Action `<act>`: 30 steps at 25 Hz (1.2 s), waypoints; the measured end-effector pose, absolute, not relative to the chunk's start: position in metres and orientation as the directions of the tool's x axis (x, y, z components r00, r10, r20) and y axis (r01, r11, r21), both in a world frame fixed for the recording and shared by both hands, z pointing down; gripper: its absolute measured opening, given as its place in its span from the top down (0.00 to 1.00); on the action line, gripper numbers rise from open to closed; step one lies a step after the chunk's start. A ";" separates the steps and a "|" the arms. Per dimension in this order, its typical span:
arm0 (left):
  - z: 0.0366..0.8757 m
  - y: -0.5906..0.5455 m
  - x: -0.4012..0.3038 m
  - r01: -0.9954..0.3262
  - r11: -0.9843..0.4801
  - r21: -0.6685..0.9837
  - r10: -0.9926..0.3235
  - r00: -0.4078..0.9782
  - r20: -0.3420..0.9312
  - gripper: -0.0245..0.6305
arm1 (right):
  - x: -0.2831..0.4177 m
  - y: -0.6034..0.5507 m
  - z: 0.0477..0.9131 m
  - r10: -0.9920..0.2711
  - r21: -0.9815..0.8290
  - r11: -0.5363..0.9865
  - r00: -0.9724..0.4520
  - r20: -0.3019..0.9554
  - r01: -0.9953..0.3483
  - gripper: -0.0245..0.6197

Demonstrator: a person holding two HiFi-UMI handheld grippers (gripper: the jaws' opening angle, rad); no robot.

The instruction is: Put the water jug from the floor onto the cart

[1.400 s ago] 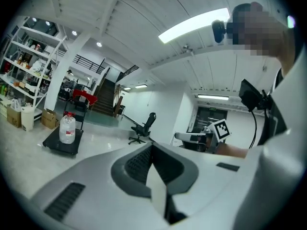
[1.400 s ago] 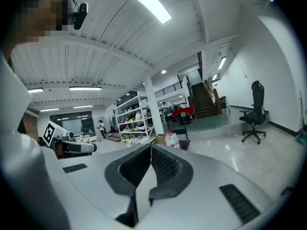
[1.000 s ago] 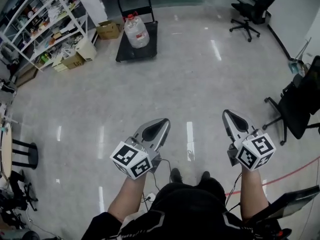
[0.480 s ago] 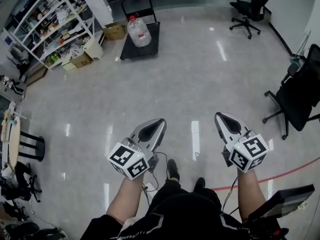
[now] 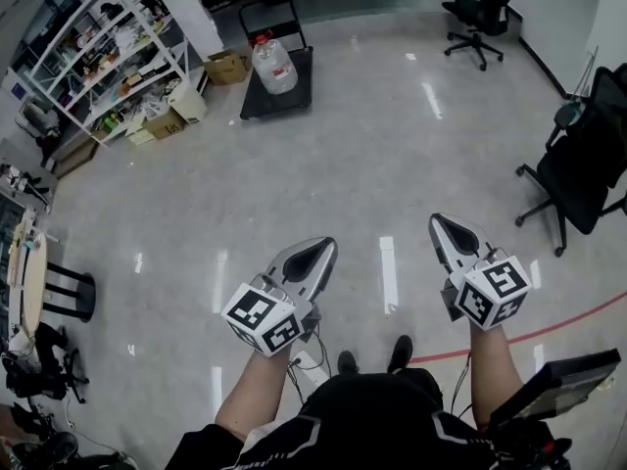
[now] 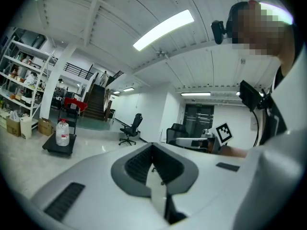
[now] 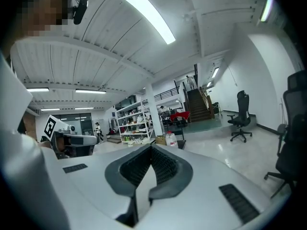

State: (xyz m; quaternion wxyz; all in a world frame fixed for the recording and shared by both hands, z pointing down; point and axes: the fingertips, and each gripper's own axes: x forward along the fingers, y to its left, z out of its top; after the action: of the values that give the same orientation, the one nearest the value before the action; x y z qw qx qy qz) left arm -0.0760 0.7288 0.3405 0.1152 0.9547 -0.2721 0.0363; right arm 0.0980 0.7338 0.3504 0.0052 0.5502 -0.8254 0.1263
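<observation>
I am wearing a black fabric top (image 5: 377, 419) with thin pale piping running across it, its sleeves leaving my forearms bare, and black shoes (image 5: 403, 352) are showing just ahead of the top. Left of the top I am carrying the left gripper (image 5: 323, 247), a silver-grey pointed shell with a dark ribbed hollow. A white cube with black square markers (image 5: 262, 319) is sitting at its end nearer the top. A thin black cable (image 5: 320, 329) is trailing from that cube toward the top. Right of the top, the right gripper (image 5: 440, 225) is looking the same, with its own marker cube (image 5: 493, 291). A small black camera (image 6: 218, 31) is riding on my head, above the top.
</observation>
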 end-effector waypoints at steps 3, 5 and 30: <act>0.335 0.741 -0.105 -0.500 -0.848 0.177 -0.486 0.866 0.120 0.96 | 0.065 0.748 0.341 -0.916 -0.165 0.351 -0.374 0.146 -0.922 0.96; 0.333 0.745 -0.119 -0.487 -0.857 0.170 -0.475 0.873 0.108 0.96 | 0.050 0.752 0.336 -0.923 -0.133 0.337 -0.355 0.149 -0.932 0.96; 0.306 0.782 -0.117 -0.485 -0.859 0.165 -0.484 0.874 0.047 0.96 | 0.039 0.799 0.318 -0.920 -0.116 0.346 -0.361 0.155 -0.931 0.96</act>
State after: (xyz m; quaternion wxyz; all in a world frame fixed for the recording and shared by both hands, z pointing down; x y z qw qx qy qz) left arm -0.1169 0.7816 0.3063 0.0861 0.9641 -0.2513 0.0019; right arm 0.0392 0.7989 0.3178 0.0310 0.5642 -0.8199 0.0919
